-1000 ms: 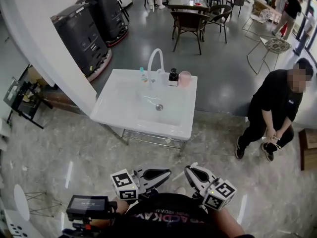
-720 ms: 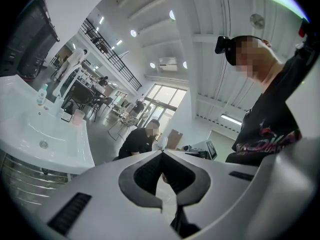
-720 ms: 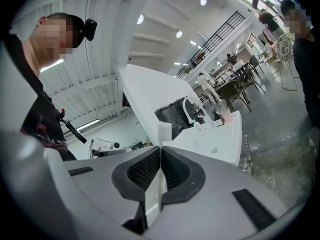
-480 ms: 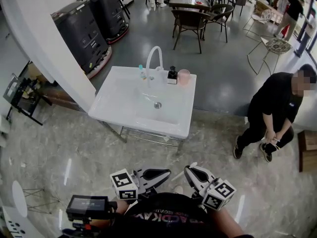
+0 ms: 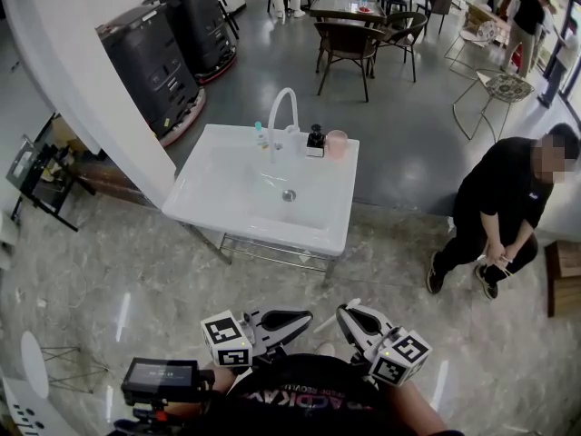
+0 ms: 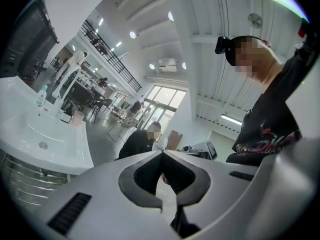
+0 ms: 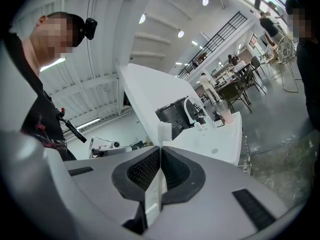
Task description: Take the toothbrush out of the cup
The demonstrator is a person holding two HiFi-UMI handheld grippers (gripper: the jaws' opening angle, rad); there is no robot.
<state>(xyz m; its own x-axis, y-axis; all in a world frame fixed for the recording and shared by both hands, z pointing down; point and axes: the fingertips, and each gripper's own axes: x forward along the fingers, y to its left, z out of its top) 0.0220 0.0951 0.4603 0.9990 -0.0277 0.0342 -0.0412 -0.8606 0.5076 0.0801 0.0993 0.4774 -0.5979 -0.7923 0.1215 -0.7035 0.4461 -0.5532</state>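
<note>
The right tool (image 7: 160, 149) is clamped shut on a white toothbrush (image 7: 164, 130), with the handle pinched between its pads and the bristled head poking out past the tips. The left tool (image 6: 161, 152) has its jaws together on nothing. Both are held well short of the sink (image 5: 211, 209), on its near side. The pink cup (image 5: 337, 143) stands on the sink's far rim, just right of the tap (image 5: 280, 114); its contents are too small to make out. The toothbrush looks light, stiff and smooth, so it is likely to pivot or slide. A mid-handle hold, square across the pads and clear of the bristles, seems the soundest.
</note>
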